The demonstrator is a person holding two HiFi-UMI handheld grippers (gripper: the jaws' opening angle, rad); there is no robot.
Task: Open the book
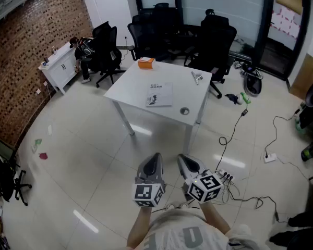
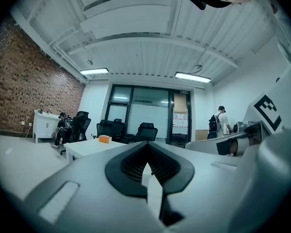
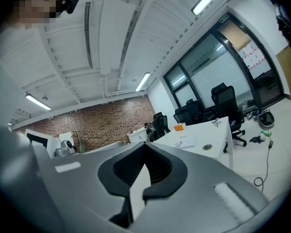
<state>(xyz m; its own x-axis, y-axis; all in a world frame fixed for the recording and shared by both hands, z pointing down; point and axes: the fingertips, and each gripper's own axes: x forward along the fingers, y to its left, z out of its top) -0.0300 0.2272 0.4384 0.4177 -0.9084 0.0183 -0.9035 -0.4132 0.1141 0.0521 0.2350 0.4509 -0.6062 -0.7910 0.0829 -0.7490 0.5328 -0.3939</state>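
The book (image 1: 159, 95) lies well ahead on the tabletop (image 1: 137, 80), more in line with your clenched, empty left claw (image 1: 155, 158) than your equally clenched right claw (image 1: 182, 159).

The head view looks steeply down over the left gripper (image 1: 155, 158) and right gripper (image 1: 183, 159), with the white table (image 1: 142, 80) well ahead. Both gripper views face level across the room and share that distant table.

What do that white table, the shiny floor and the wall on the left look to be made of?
Table: probably laminate or painted board; smooth matt white top.
Floor: glossy pale tiles; grid joints and lamp reflections show.
Wall: bare red-brown brick; courses are visible.
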